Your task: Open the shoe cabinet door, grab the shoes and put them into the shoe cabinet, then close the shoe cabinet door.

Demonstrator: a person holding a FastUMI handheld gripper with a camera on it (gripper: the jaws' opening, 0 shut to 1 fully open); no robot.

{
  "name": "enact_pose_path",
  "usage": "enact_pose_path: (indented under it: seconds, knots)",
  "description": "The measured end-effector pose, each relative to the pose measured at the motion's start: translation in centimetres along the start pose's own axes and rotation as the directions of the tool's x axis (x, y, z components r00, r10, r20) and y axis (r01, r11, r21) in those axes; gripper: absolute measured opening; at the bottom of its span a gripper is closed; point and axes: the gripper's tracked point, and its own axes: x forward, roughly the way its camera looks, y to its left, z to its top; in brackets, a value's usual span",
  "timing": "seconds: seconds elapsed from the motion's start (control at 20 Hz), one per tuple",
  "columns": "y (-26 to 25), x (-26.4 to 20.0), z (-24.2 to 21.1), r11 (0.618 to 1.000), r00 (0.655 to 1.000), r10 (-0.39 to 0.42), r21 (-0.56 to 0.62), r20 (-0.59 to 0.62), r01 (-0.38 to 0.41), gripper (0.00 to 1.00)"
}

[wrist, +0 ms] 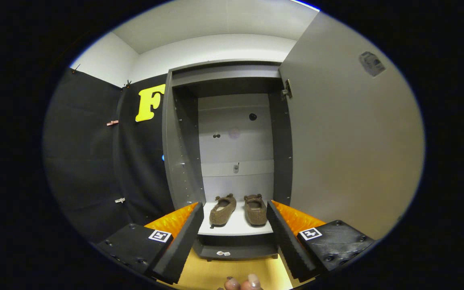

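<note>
Closing door [349, 133] remains: 2 shoes [238, 209] sit on cabinet [183, 161] shelf. Gripper [235, 237] fingers spread apart, empty. Reach right, push door's far edge leftward, steady.

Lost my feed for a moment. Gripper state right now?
Gripper: open, holding nothing; the shoes sit on the cabinet shelf beyond the fingers, door open.
</note>
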Motion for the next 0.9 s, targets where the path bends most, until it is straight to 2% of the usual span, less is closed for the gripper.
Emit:
enact_pose_path:
  seconds: [0.3, 0.4, 0.65, 0.8, 0.9]
  knots:
    - [-3.3, -9.1, 1.6, 0.994, 0.994, 0.106, -0.01, 0.015, -0.106, 0.99]
    - [-3.5, -12.6, 1.9, 0.983, 0.983, 0.183, -0.005, 0.008, -0.183, 0.99]
    - [-7.1, -17.8, 2.4, 0.964, 0.964, 0.265, -0.028, 0.009, -0.264, 0.99]
    - [-10.8, -19.5, 2.2, 0.961, 0.961, 0.276, 0.005, -0.021, -0.276, 0.99]
    - [-13.7, -19.7, 2.0, 0.968, 0.968, 0.25, 0.019, -0.031, -0.249, 0.99]
